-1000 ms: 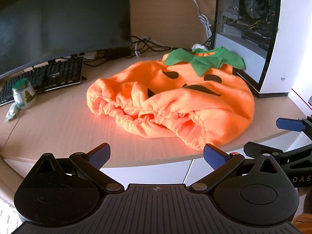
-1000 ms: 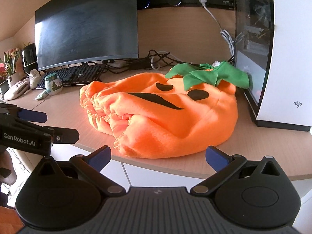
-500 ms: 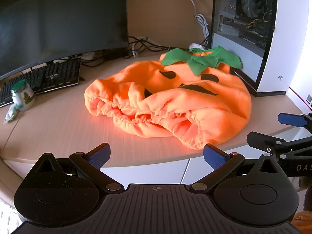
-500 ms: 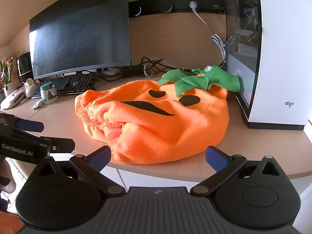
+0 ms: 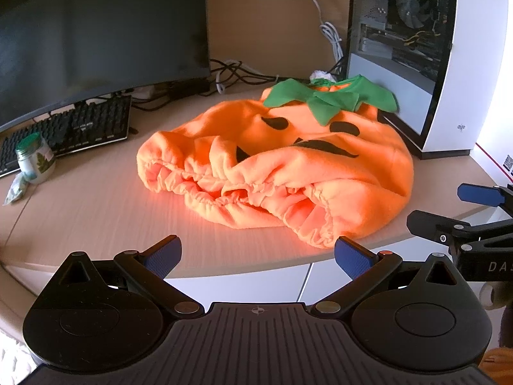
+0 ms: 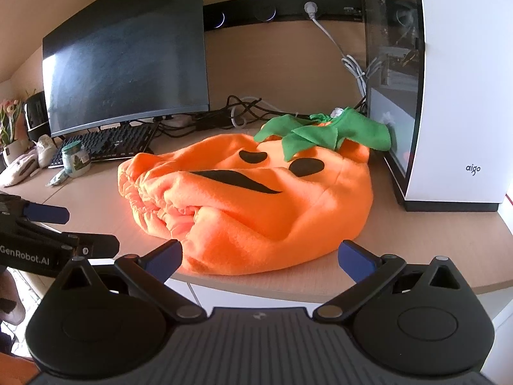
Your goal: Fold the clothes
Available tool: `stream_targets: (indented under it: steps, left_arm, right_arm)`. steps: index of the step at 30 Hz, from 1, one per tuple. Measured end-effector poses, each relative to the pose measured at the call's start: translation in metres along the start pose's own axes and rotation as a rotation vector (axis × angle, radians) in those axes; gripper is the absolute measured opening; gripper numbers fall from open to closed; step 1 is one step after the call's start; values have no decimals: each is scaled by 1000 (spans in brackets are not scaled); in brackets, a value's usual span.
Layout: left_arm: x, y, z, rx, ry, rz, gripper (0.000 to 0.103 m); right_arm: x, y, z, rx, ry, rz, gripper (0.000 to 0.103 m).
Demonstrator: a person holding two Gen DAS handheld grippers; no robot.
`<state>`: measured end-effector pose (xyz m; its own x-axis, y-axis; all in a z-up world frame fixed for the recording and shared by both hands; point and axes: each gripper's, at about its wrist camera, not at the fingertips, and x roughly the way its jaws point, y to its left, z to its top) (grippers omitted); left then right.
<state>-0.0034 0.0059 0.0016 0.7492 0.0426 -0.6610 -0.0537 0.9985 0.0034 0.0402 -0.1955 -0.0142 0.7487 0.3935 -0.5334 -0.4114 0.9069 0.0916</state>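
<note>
Pale wood-grain desk (image 5: 80, 211) carried a soft orange fleece pumpkin costume (image 5: 320, 166), rounded and puffy, with black felt face patches, a green leaf collar at its far end and a gathered elastic hem toward the near edge. Both the left gripper (image 5: 256, 253) and right gripper (image 6: 259, 255) hung spread wide, holding nothing, just short of that hem, seemingly not touching it.

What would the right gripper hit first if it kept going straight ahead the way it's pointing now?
Most likely the orange pumpkin costume: its near edge lies between the open fingers of the right gripper, at the desk front. Depth is uncertain.
</note>
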Motion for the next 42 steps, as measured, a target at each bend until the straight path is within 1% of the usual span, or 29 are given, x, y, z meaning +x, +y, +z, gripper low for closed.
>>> stream_targets:
  steps: [12, 20, 34, 42]
  left_arm:
    - [3, 2, 0, -2, 15, -3, 103]
    - [2, 7, -1, -19, 17, 30, 103]
    - [9, 14, -3, -24, 36, 33, 103]
    - [17, 30, -3, -42, 51, 36, 103]
  right_arm:
    - [2, 2, 0, 2, 14, -3, 103]
    - [4, 4, -1, 7, 16, 0, 103]
    - [8, 9, -2, 15, 28, -18, 103]
    - [14, 17, -2, 15, 41, -24, 103]
